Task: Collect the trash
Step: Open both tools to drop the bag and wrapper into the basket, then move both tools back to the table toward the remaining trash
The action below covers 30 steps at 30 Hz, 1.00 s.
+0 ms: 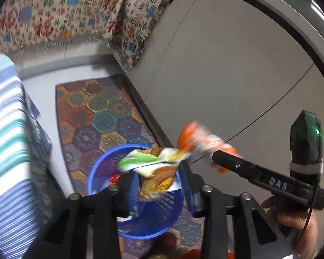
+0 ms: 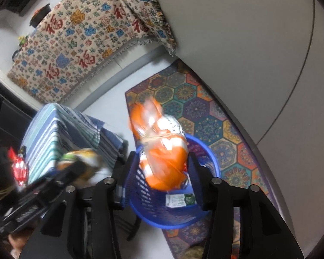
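A blue mesh basket (image 1: 97,172) (image 2: 211,164) stands on a rug below both grippers. My left gripper (image 1: 159,179) hangs over it, and a crumpled green, white and orange wrapper (image 1: 155,168) shows blurred between its parted fingers, loose from the pads. My right gripper (image 2: 163,166) is also over the basket, with a blurred orange and white packet (image 2: 162,151) between its spread fingers and not pinched. The left wrist view shows the right gripper (image 1: 216,157) and its packet (image 1: 196,138) at the right. A white and green carton (image 2: 179,200) lies inside the basket.
The basket sits on a hexagon-patterned rug (image 1: 97,116). A striped cloth-covered box (image 1: 6,129) stands close on the left, and a patterned blanket (image 1: 64,10) hangs farther back. A large grey curved surface (image 1: 226,64) fills the right side. A person's hand (image 1: 291,220) holds the right gripper.
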### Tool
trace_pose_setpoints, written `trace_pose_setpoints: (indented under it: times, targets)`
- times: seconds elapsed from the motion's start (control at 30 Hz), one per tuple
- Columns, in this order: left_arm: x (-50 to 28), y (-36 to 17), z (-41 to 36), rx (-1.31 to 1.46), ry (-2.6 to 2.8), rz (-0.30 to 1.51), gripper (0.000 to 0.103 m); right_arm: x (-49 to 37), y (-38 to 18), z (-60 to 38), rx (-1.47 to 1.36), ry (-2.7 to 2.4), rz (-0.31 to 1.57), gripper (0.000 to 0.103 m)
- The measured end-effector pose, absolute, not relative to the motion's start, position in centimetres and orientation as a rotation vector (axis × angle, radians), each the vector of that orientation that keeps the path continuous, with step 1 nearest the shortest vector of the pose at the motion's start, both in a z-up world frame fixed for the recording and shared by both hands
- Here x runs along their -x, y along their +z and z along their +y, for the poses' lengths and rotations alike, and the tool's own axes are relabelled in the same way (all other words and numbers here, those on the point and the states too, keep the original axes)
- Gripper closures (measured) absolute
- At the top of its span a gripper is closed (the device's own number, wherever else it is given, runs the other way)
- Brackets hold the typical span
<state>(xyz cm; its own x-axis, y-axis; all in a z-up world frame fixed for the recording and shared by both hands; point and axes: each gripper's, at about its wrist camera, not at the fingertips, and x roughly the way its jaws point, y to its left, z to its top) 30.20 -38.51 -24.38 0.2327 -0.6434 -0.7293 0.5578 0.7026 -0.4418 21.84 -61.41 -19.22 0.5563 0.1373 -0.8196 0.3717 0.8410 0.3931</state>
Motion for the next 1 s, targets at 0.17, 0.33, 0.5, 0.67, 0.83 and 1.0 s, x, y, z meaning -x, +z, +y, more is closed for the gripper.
trace_pose_setpoints:
  times: [0.17,0.33,0.5,0.67,0.83,1.0]
  targets:
    - [-30.3,-23.8,-37.9,0.142,-0.809,1.028,0.051,-21.7,-19.1,-61.3,-0.559,-0.157,0.984,0.044]
    - [-27.6,-19.8,-35.4,0.102,-0.806,0.946,0.051,-21.6,-17.6,-61.2,-0.505,-0.217,0.945,0.023]
    - [-22.8,-16.0,-29.2,0.065,-0.773,0.855,0.039,-22.4,-15.0,-58.4,-0.416,-0.217,0.895,0.014]
    - [-19.2,-16.1,-21.3,0.027,-0.6,0.833,0.034,-24.0,-12.9,-51.3,-0.249,-0.12,0.858,0.009]
    - [-18.6,-17.9,-13.2,-0.047,-0.326,0.843,0.034,-24.8,-12.7,-40.1,-0.152,0.133,0.872,0.009]
    - [-19.7,-18.6,-5.7,0.026,-0.14,0.863,0.034,-24.7,-13.6,-29.7,0.007,0.334,0.892,0.009]
